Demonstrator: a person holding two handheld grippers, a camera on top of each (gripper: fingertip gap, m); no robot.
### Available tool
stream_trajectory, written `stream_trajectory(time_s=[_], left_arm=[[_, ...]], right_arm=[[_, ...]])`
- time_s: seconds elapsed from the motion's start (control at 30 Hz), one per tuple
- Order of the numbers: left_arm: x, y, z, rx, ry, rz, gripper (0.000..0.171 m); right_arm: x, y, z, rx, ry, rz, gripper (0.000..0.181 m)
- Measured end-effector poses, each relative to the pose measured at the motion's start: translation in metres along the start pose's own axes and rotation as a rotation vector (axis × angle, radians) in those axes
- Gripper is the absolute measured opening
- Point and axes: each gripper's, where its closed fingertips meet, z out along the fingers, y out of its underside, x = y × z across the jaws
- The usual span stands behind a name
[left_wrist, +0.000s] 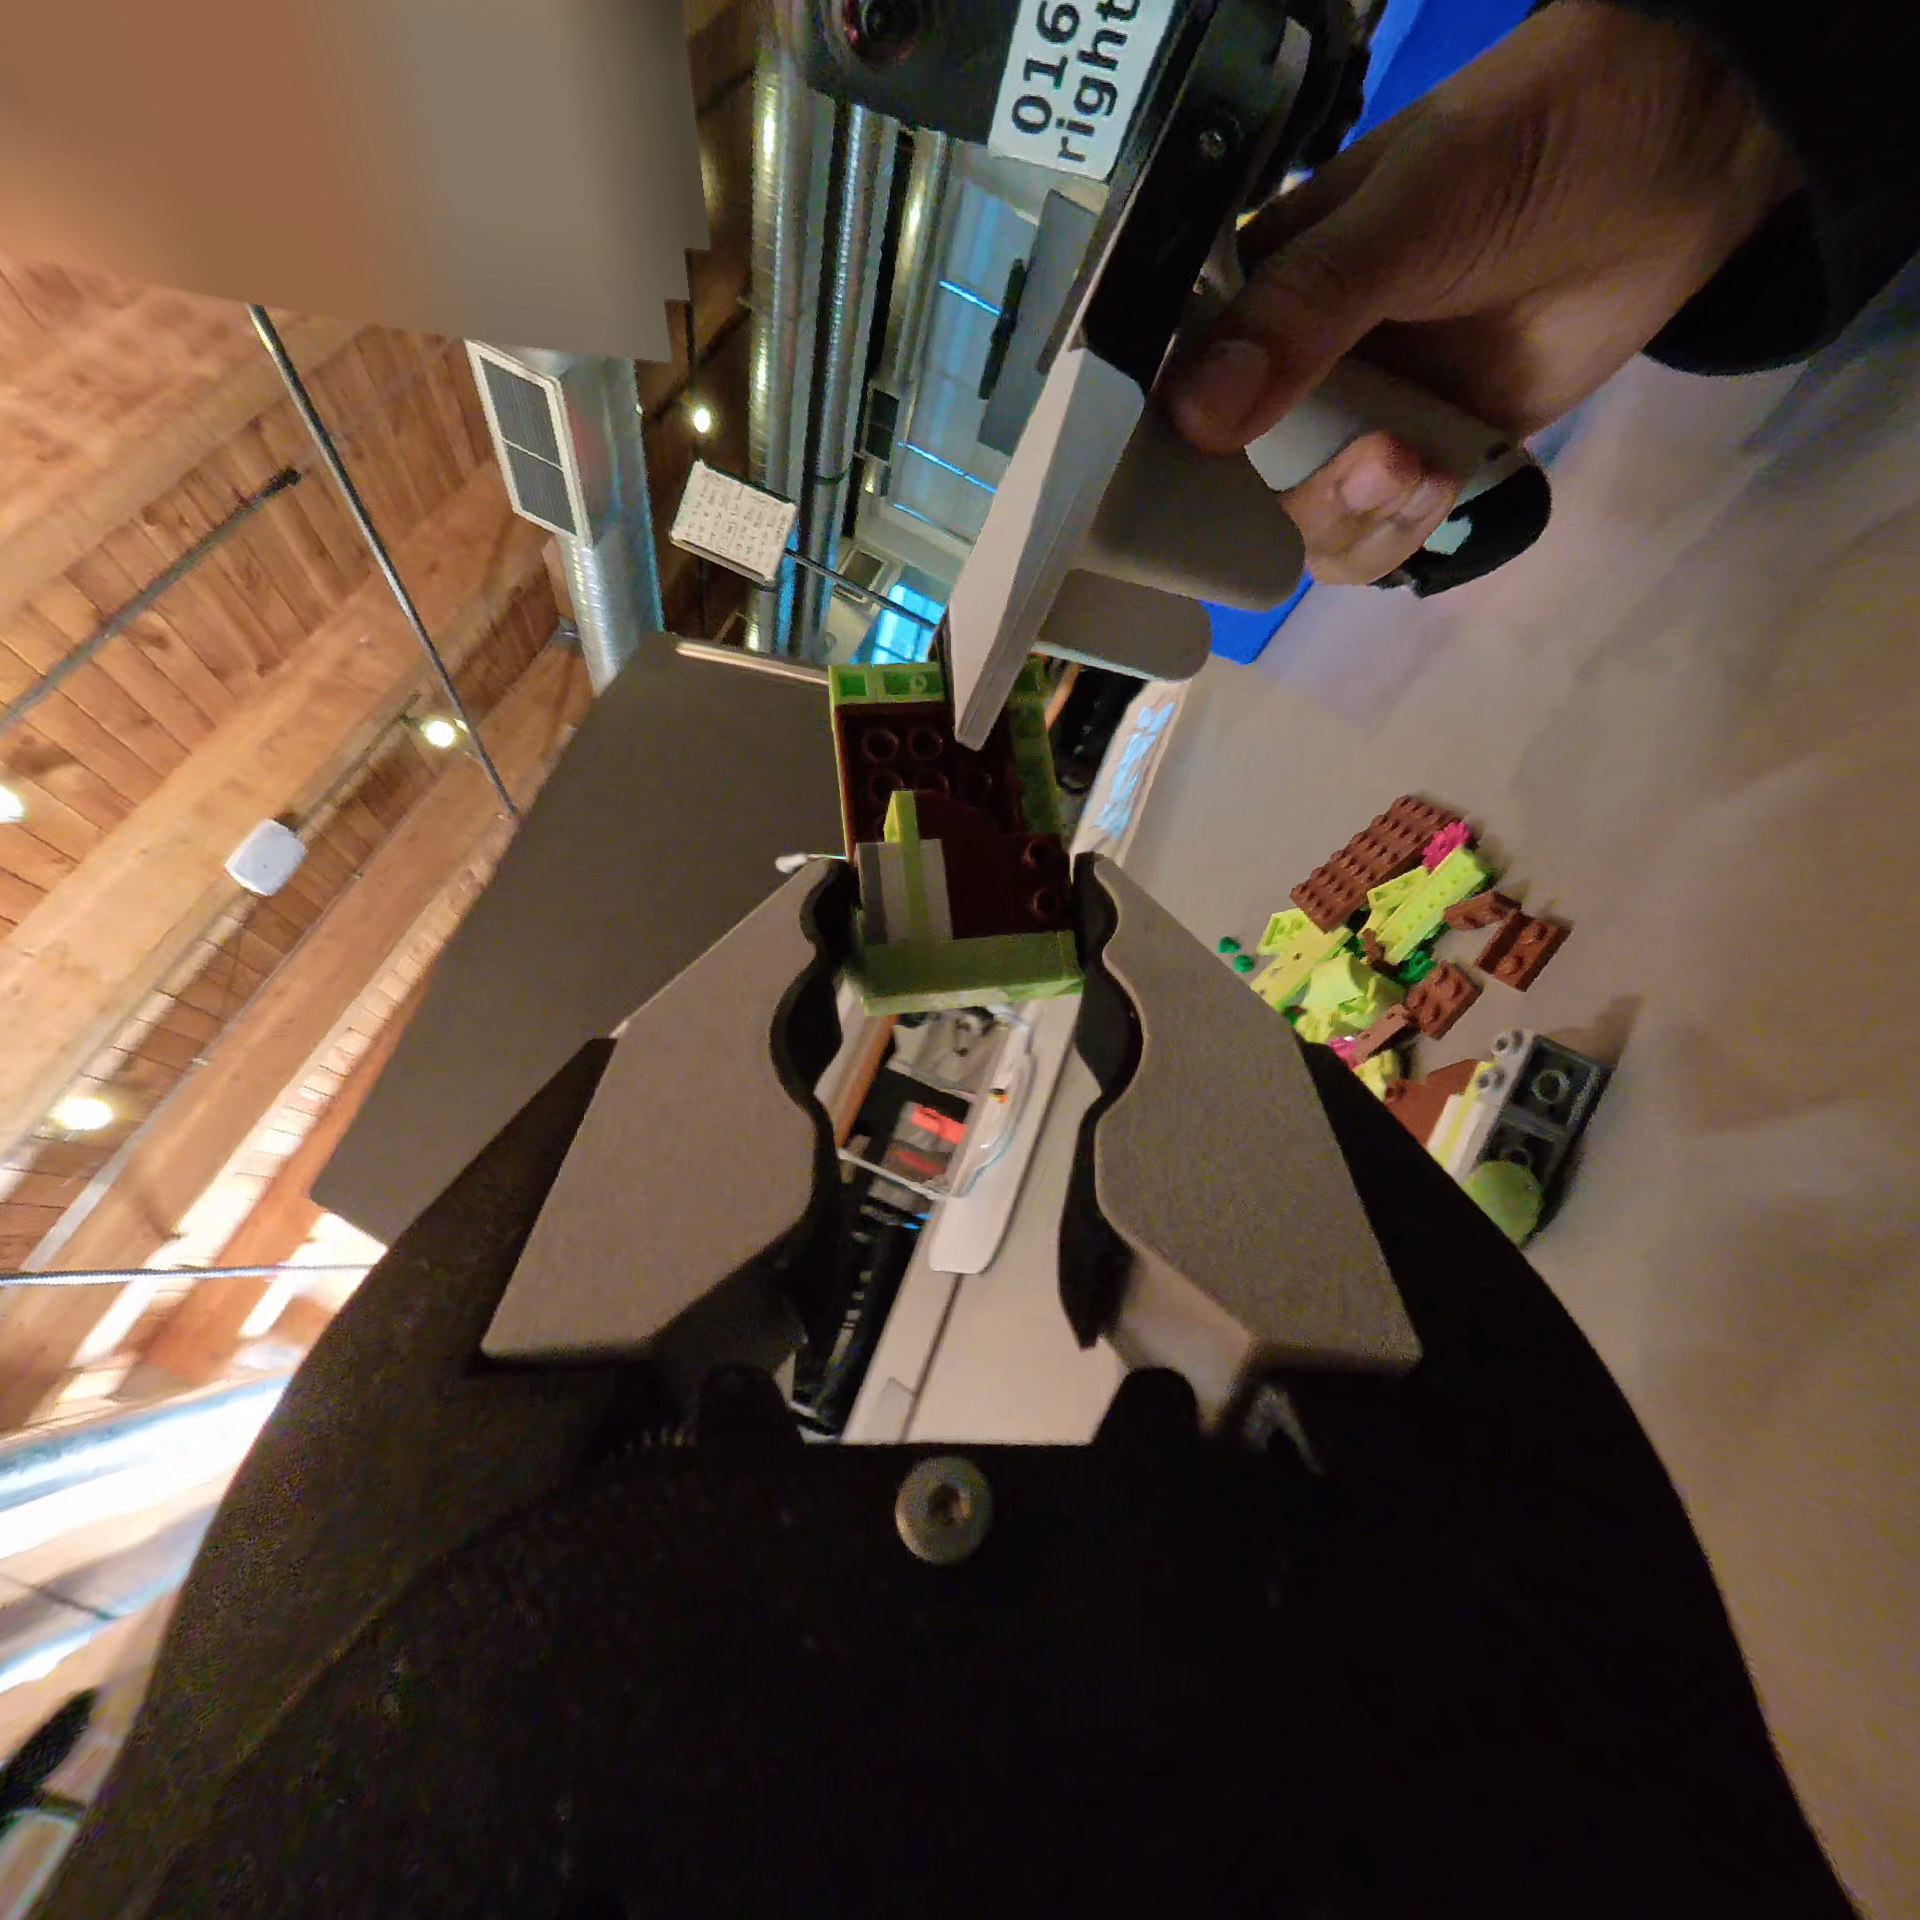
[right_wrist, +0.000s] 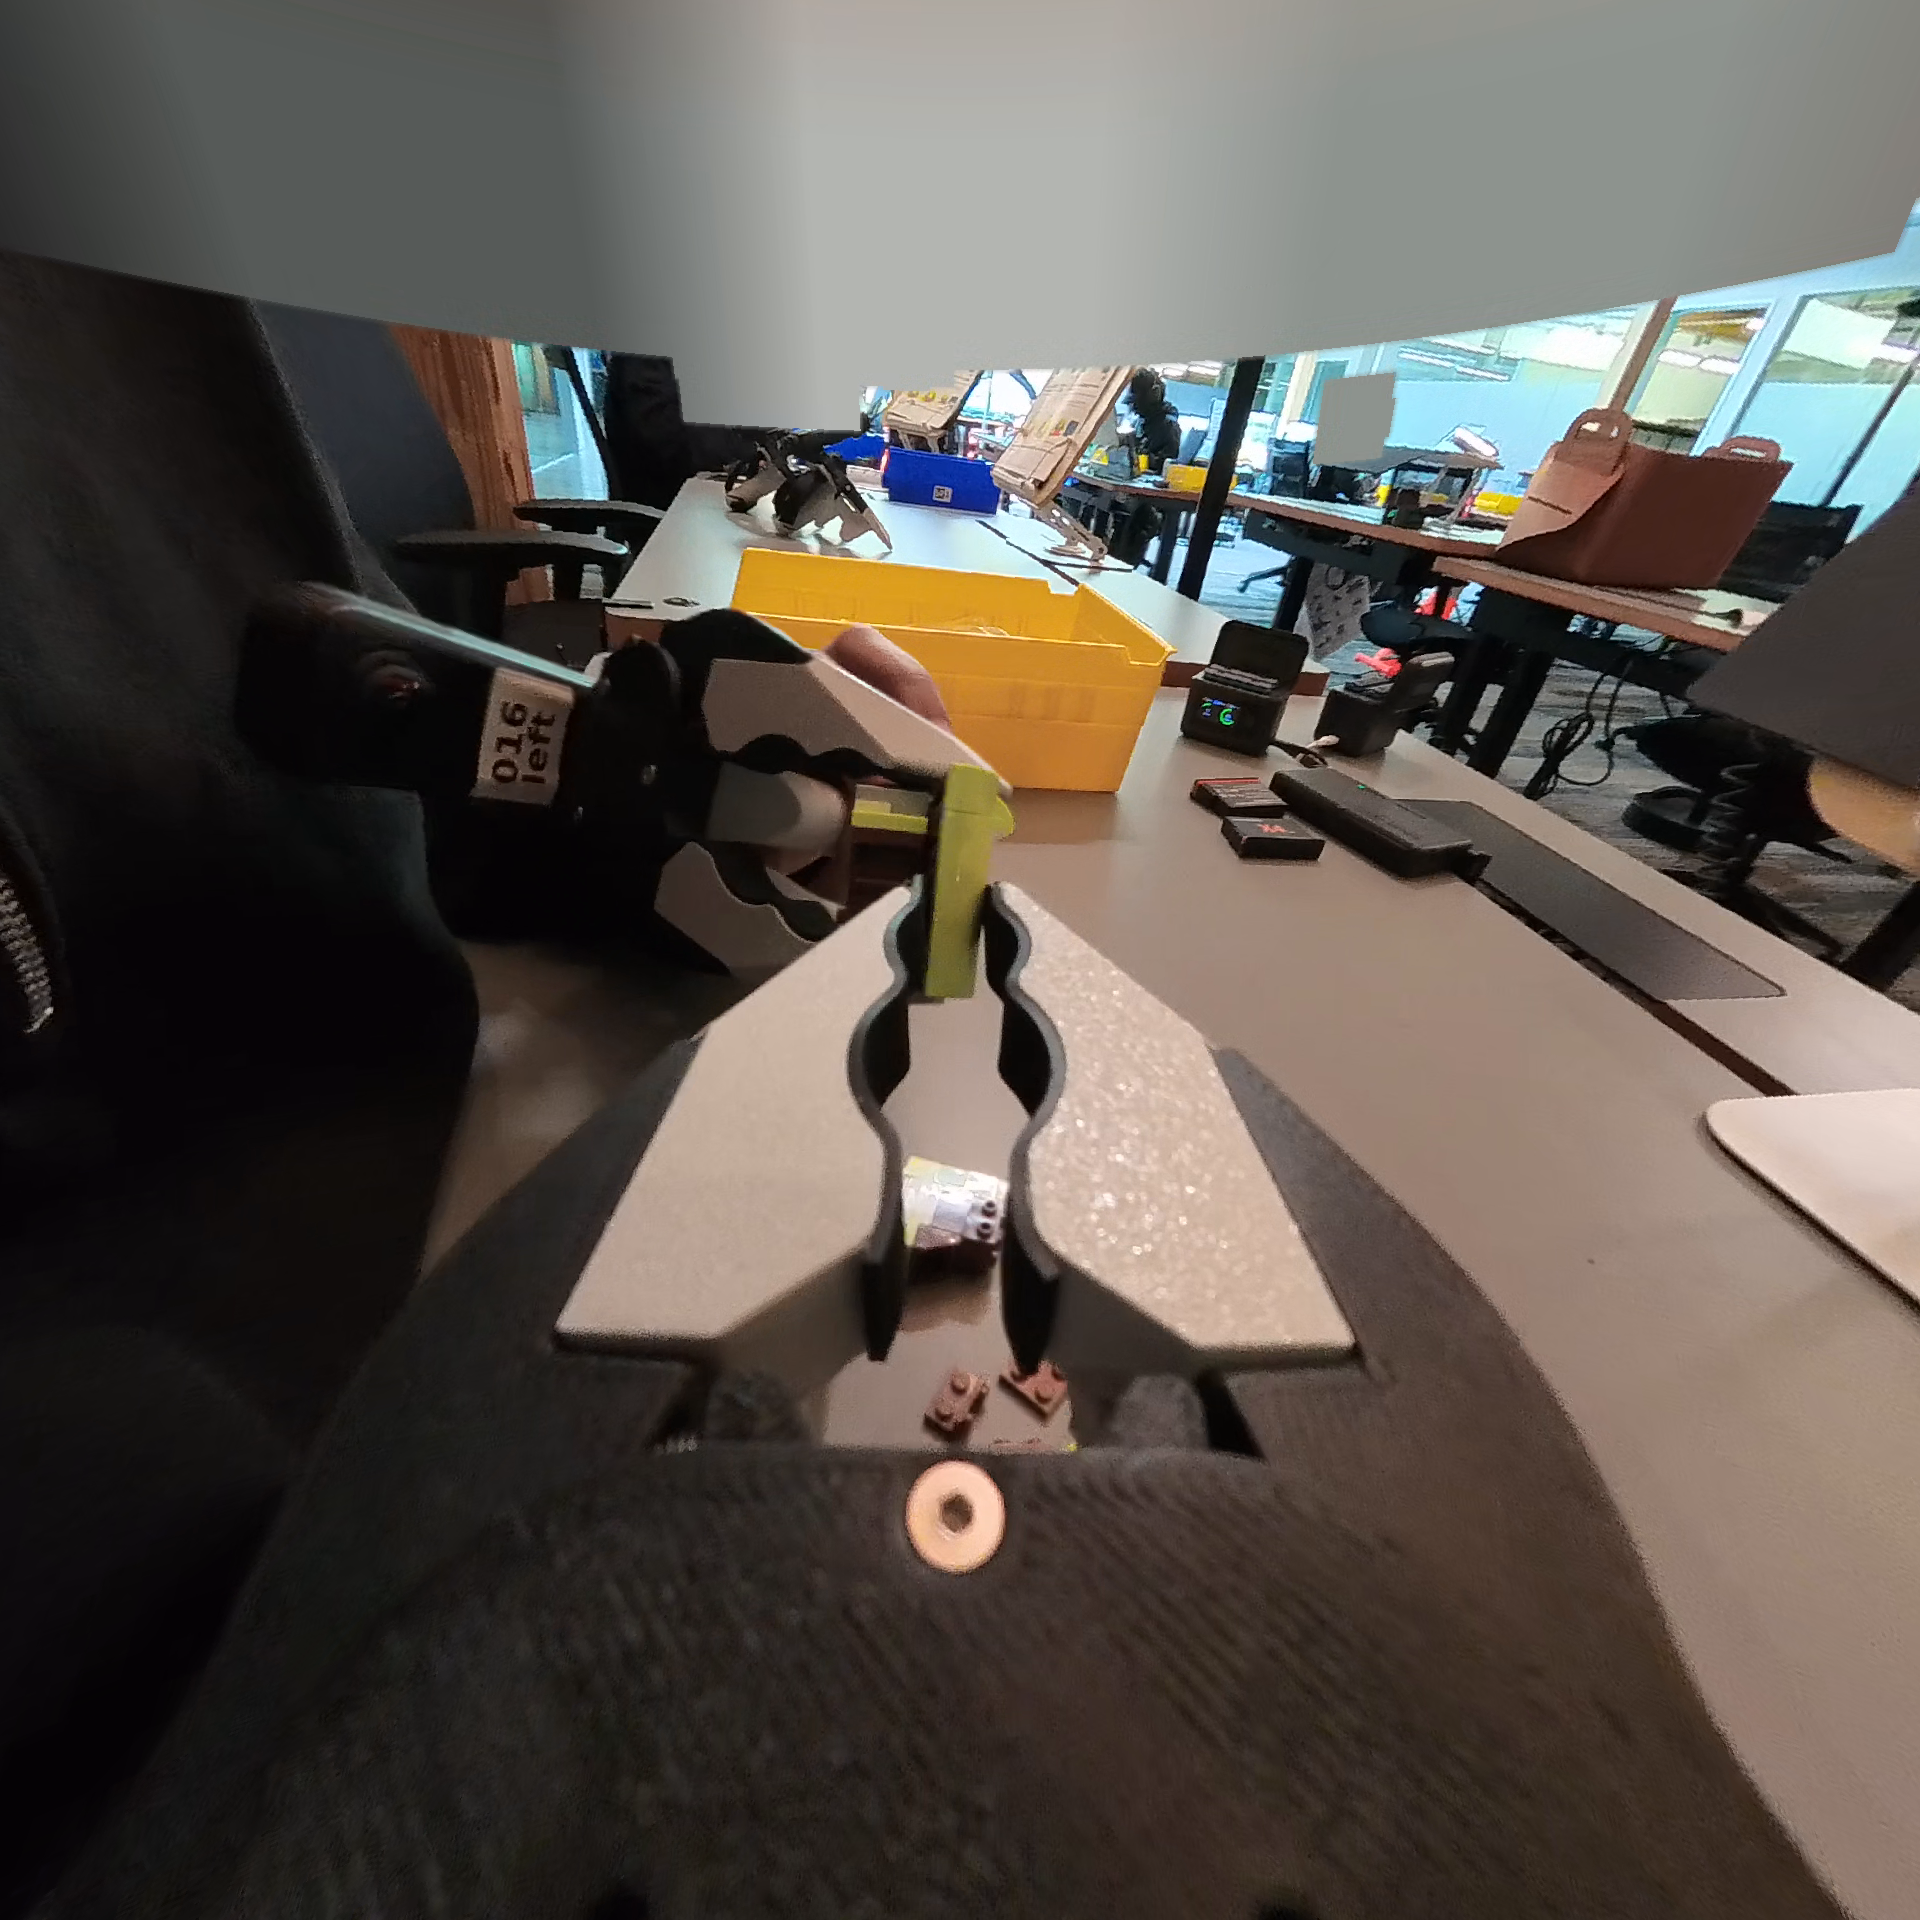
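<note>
brick assembly: a small build of lime green and dark brown studded plastic bricks (left_wrist: 956, 862), held up off the table between both grippers; in the left wrist view its long axis runs away from the camera, studded brown face toward the lens.
lime plate: a thin lime green plate (right_wrist: 954, 904) forms the end of the build; in the right wrist view it stands on edge, long axis roughly vertical.
left gripper: (left_wrist: 961, 914) its grey, grainy, wavy-edged fingers are clamped on the near end of the brick assembly, one on each side.
right gripper: (right_wrist: 951, 940) fingers closed tight on the lime plate's two flat faces, near the tips.
poses: the two grippers meet roughly at right angles; in the left wrist view the right one comes in from above, a hand (left_wrist: 1475, 260) wrapped around its handle.
loose bricks: a pile of brown, lime, pink and grey pieces (left_wrist: 1423, 987) on the pale table (left_wrist: 1714, 935), well apart from the held build.
behind: a yellow plastic bin (right_wrist: 966, 665) on the table beyond the left gripper.
</note>
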Motion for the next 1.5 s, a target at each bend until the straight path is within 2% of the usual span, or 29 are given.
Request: stream_trajectory(time_s=[0.1, 0.2, 0.33, 0.4, 0.7, 0.9, 1.1, 1.17, 1.3, 1.5], left_arm=[[0.002, 0.003, 0.001, -0.003, 0.025, -0.108, 0.041], [0.003, 0.003, 0.001, 0.01, -0.012, -0.112, 0.041], [0.004, 0.004, 0.002, -0.001, -0.032, -0.136, 0.05], [0.005, 0.005, 0.003, -0.009, -0.012, -0.148, 0.045], [0.001, 0.006, 0.0, -0.026, -0.04, 0.047, 0.045], [0.01, 0.012, 0.001, -0.053, 0.045, 0.03, 0.045], [0.022, 0.012, 0.0, -0.054, 0.135, 0.012, 0.045], [0.031, 0.014, -0.001, -0.062, 0.198, -0.023, 0.045], [0.05, 0.013, -0.004, -0.067, 0.326, -0.114, 0.045], [0.055, 0.007, -0.008, -0.051, 0.385, -0.171, 0.045]], right_arm=[[-0.001, -0.001, 0.001, 0.009, -0.025, 0.057, 0.009], [-0.001, -0.001, 0.001, 0.02, -0.024, 0.052, 0.008], [-0.008, 0.001, 0.005, 0.007, -0.013, -0.084, 0.008], [-0.011, 0.002, 0.007, -0.007, 0.017, -0.166, 0.008], [-0.013, 0.003, 0.006, -0.026, 0.038, -0.286, 0.011], [-0.014, -0.007, 0.0, 0.02, 0.029, -0.266, 0.015], [-0.02, 0.003, 0.002, -0.036, -0.044, -0.22, 0.009], [-0.023, 0.009, 0.002, -0.071, -0.08, -0.171, 0.01], [-0.028, 0.022, -0.002, -0.146, -0.232, 0.14, 0.01], [-0.031, 0.022, -0.006, -0.11, -0.37, 0.393, 0.009]])
